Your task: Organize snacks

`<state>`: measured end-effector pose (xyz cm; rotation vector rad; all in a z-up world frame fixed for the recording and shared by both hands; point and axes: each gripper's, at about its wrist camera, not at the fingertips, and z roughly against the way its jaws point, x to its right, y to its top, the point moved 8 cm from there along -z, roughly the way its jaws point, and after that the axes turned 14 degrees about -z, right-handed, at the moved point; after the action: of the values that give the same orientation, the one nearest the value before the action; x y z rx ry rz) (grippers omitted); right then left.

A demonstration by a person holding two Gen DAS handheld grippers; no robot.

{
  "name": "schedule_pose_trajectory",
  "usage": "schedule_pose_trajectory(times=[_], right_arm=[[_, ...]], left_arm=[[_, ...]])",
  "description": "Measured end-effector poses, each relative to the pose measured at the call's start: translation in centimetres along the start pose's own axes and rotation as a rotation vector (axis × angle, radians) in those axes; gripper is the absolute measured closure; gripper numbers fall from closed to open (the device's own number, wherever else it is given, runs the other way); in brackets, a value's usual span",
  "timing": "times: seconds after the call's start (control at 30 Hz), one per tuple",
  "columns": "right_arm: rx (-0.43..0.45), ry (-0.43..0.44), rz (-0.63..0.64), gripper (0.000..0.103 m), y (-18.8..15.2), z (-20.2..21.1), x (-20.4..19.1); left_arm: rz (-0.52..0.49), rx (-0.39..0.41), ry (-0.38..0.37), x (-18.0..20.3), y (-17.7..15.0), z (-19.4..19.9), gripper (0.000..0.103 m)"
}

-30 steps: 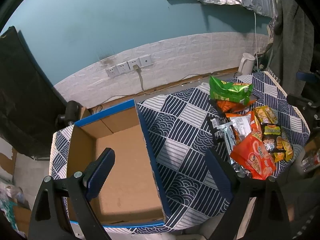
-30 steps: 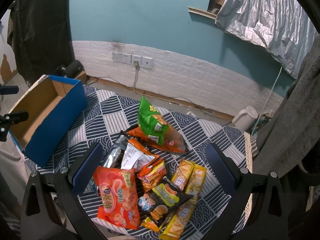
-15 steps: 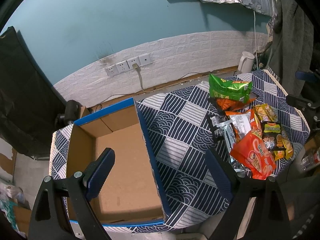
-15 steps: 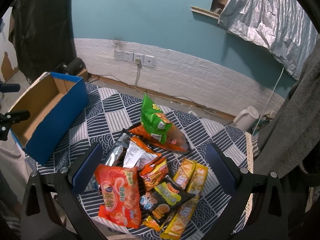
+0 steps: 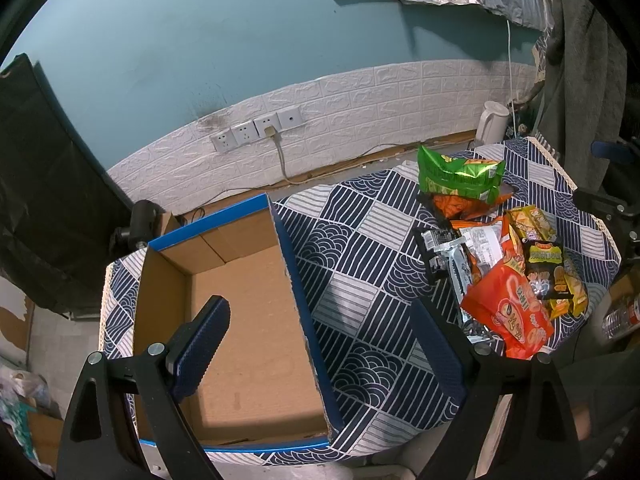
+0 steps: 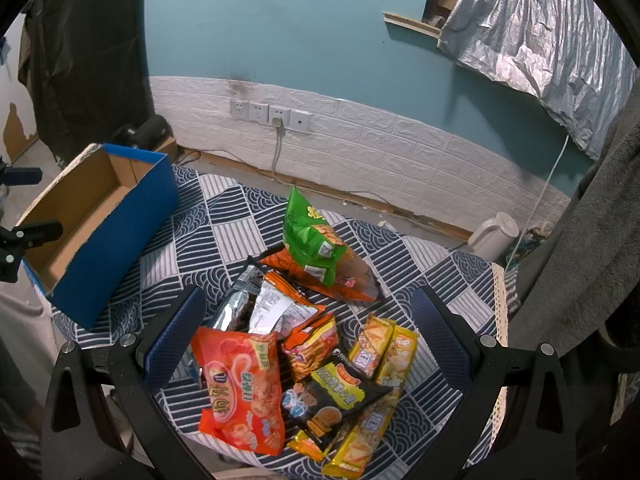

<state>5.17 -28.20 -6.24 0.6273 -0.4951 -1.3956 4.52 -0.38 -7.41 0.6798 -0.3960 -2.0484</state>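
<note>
Both grippers gape wide, holding nothing — left gripper (image 5: 320, 336) over box (image 5: 256, 320), right gripper (image 6: 308, 336) over snacks (image 6: 296, 352).

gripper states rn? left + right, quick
Left gripper: open, holding nothing, over the cardboard box.
Right gripper: open, holding nothing, above the snack packets.

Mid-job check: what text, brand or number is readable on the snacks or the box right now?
Nothing can be quoted with confidence.
red bag: large Chinese characters, seen at an angle, unreadable.
green bag: yellow character, partly hidden by a fold.
black pack: yellow banner of print, too small.
yellow packs: small boxed logo, blurred.
white-label pack: fine print, too small.
blue box: no text visible.
</note>
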Motion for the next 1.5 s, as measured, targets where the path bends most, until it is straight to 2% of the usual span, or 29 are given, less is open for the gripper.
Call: schedule_pose_trajectory(times=[1.2, 1.37, 1.5], right_arm=[[-0.021, 0.008, 0.002, 0.002, -0.6, -0.3, -0.2], [-0.048, 0.022, -0.011, 0.002, -1.3, -0.9, -0.4], [-0.104, 0.034, -0.025, 0.002, -2.9, -2.4, -0.6]], left_arm=[[-0.016, -0.017, 0.004, 0.6, -0.2, -0.7, 0.010], [-0.020, -0.025, -0.016, 1.3, -0.2, -1.4, 0.010], [-0.062, -0.065, -0.048, 3.4, -0.8, -3.1, 0.010]])
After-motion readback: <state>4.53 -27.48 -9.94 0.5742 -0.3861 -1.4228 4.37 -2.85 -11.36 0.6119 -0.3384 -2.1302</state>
